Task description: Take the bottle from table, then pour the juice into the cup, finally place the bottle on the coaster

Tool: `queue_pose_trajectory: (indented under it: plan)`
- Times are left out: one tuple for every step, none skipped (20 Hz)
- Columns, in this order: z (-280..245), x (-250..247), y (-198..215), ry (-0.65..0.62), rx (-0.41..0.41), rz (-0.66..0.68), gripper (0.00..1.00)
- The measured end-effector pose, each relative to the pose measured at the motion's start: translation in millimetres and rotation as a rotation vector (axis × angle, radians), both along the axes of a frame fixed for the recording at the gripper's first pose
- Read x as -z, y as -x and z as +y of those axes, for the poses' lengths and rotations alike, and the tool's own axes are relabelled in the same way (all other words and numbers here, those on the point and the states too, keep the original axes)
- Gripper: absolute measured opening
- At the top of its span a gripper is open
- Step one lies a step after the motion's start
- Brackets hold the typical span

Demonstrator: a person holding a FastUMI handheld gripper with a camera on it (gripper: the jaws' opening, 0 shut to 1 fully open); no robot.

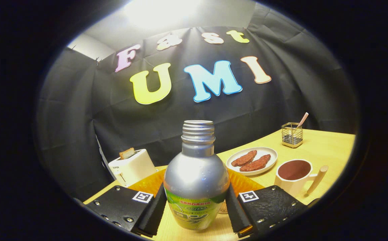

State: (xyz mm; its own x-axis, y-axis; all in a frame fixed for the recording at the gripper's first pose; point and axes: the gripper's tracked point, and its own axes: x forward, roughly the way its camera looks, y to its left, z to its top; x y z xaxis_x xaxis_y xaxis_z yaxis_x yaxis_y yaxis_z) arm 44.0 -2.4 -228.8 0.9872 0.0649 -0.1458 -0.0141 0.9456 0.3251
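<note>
Between the fingers, bottle [196,180] is standing upright on the table [327,147], cap off | gripper [196,209] pads are pressing both sides, grasping it | cup [293,176] is sitting beyond, rightward | risk: smooth metal slipping, spilling during tilt.

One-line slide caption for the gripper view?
Hand-held gripper clamps the uncapped silver bottle above the orange coaster, beside a full cup.
</note>
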Motion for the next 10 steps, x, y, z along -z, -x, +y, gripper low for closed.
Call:
queue_pose_trajectory:
  plan:
    - [0.7, -1.2, -1.9, -0.039, -0.005, 0.003, 0.79]
    - [0.4, -0.8, -3.5, -0.082, -0.008, 0.01, 0.79]
    - [0.4, -0.7, -5.2, -0.123, -0.011, 0.015, 0.79]
    - [-0.8, -1.8, -7.0, -0.179, -0.014, 0.017, 0.79]
    - [-1.2, -4.6, -7.8, -0.233, -0.014, 0.014, 0.79]
    - [-1.7, -6.9, -8.9, -0.294, -0.014, 0.013, 0.78]
    - [-2.3, -7.6, -11.1, -0.348, -0.016, 0.014, 0.78]
    - [-1.8, -8.5, -11.8, -0.401, -0.02, 0.016, 0.78]
    - [-2.2, -9.7, -12.6, -0.449, -0.022, 0.014, 0.78]
    - [-1.5, -11.4, -11.5, -0.495, -0.029, 0.009, 0.78]
